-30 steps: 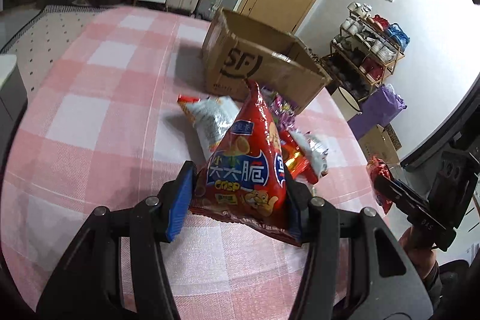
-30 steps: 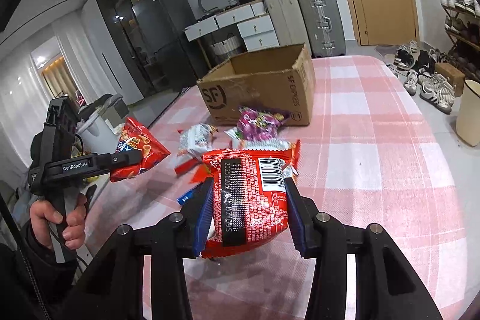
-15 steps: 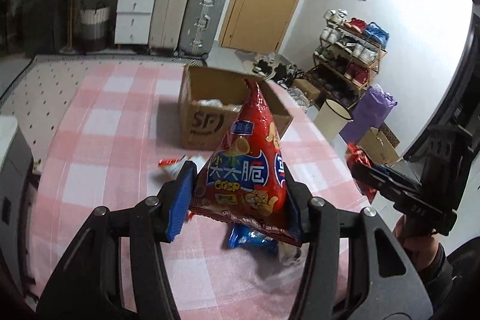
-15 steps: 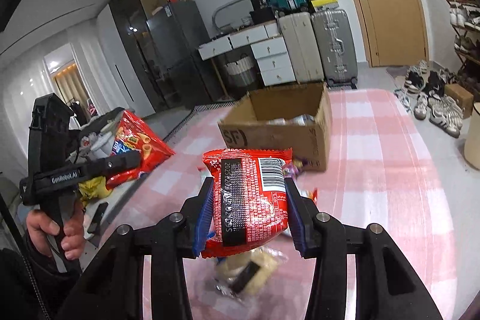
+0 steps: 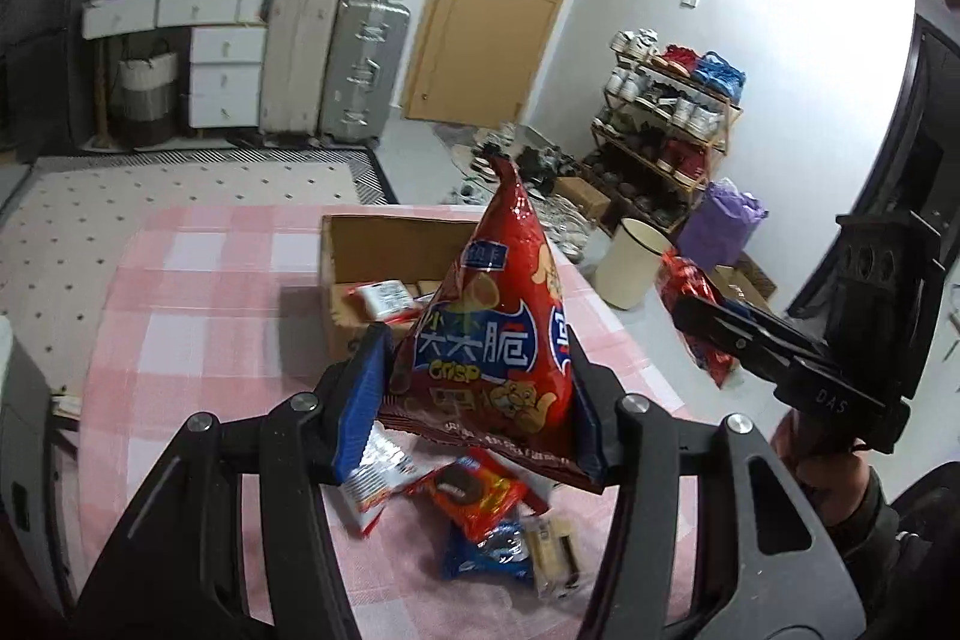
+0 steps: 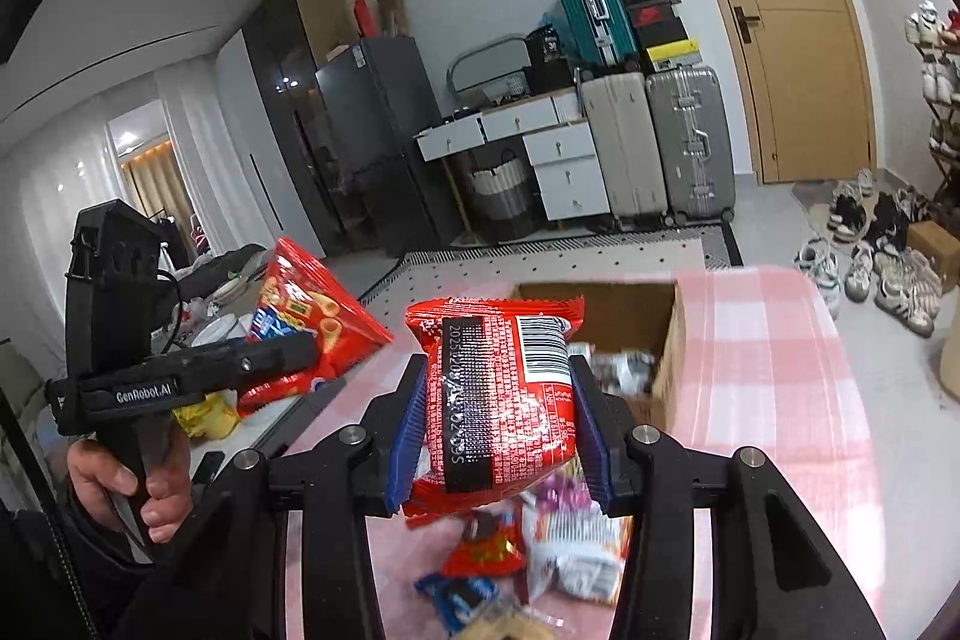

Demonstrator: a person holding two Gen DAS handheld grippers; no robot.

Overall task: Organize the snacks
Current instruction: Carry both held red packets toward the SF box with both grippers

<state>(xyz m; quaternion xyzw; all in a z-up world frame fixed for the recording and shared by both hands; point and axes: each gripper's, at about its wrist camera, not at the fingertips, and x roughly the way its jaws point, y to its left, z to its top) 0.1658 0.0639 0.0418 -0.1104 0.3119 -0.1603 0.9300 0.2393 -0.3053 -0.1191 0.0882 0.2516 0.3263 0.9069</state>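
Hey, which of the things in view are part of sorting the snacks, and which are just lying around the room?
Part of the job:
- triangular crisp bag in the left gripper
- red packet in the right gripper
- cardboard box
- loose snacks on the table

Just lying about:
- suitcases
- shoe rack
- white bin

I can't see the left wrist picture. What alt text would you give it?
A two-finger left gripper pinches a red pyramid-shaped crisp bag above a pink checked tablecloth. Under it lie small wrapped snacks, and behind it an open cardboard box holds a few packets. At right, the right gripper holds a red packet.
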